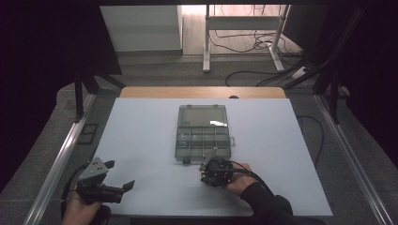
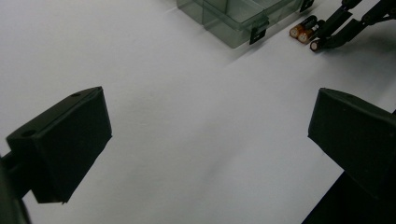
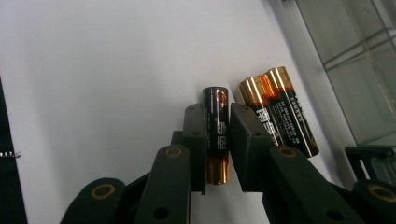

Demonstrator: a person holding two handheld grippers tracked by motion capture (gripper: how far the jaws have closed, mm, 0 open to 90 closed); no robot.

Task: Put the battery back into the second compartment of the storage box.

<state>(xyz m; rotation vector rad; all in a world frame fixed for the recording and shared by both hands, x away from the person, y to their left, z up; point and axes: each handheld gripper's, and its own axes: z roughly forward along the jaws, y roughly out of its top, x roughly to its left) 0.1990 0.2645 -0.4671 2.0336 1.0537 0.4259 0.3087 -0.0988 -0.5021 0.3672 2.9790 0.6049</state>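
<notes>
One battery [image 3: 217, 135] lies on the white bench [image 3: 93, 70] at frame centre, clenched by the right tool [image 3: 217, 140], two more batteries [image 3: 280, 109] beside it. Likely a pickup; next, lift toward the compartment box [image 1: 202, 133]. The left tool [image 2: 205, 149] rests released, lower left.

Lab: curtained rig [image 1: 47, 47] (floor cables [image 1: 244, 44]).

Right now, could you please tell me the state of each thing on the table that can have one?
Compartment box: lid open, laid flat behind it.
Left gripper: open, holding nothing.
Right gripper: shut on one battery.
Gripped battery: lying between the jaws.
Other two batteries: lying side by side, loose, beside the box.
</notes>
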